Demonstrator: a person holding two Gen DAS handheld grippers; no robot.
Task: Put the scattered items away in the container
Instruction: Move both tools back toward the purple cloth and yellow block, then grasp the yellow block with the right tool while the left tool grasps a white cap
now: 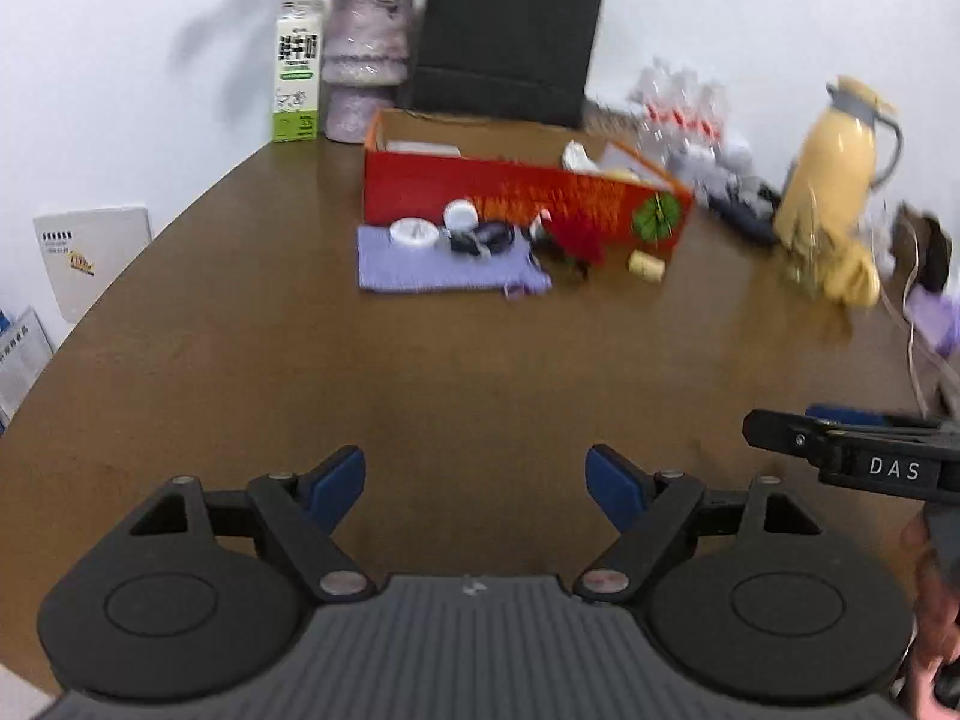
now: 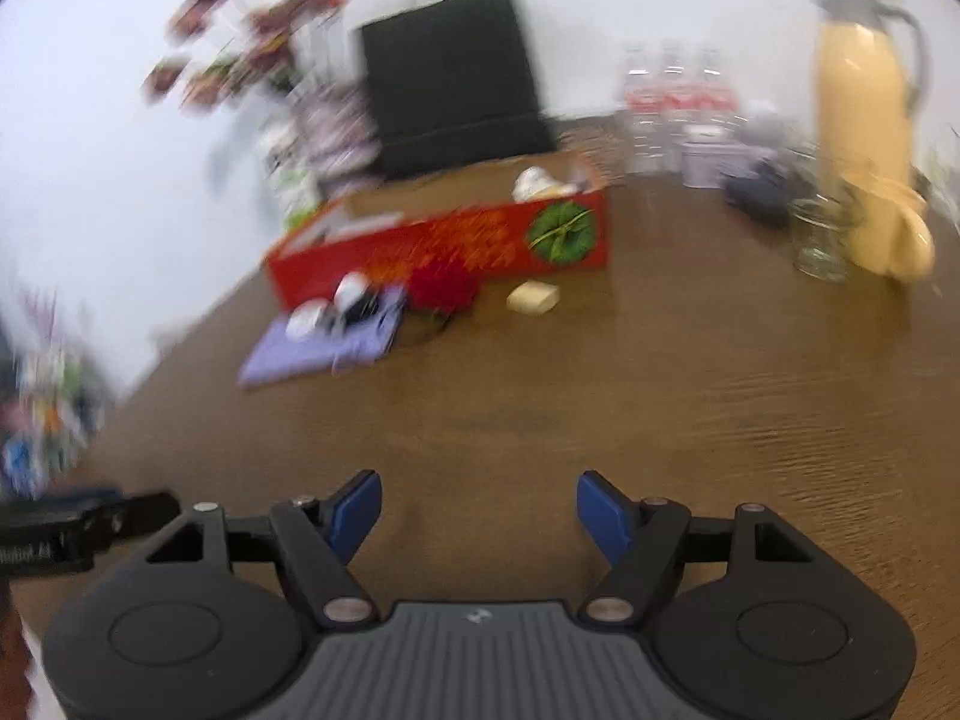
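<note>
**Ana:** Left claw (image 1: 475, 489) is spread wide with nothing between its pads, over bare table (image 1: 240, 330), well short of the clutter. What worries you?

**Ben:** Small bits crowd a purple cloth (image 1: 420, 270) right against the red box (image 1: 522, 198). Pinch one carelessly and the cloth drags, spilling the rest. The cork (image 1: 647, 267) could roll, too.

**Ana:** And the right-wrist view?

**Ben:** Right claw (image 2: 479, 513) is likewise released and empty. A glass (image 2: 825, 240) and yellow jug (image 2: 864, 138) stand to the right; a wide swing could clip them. The box sits mid-table, open-topped, long, with a green leaf print and a few things already inside.
</note>
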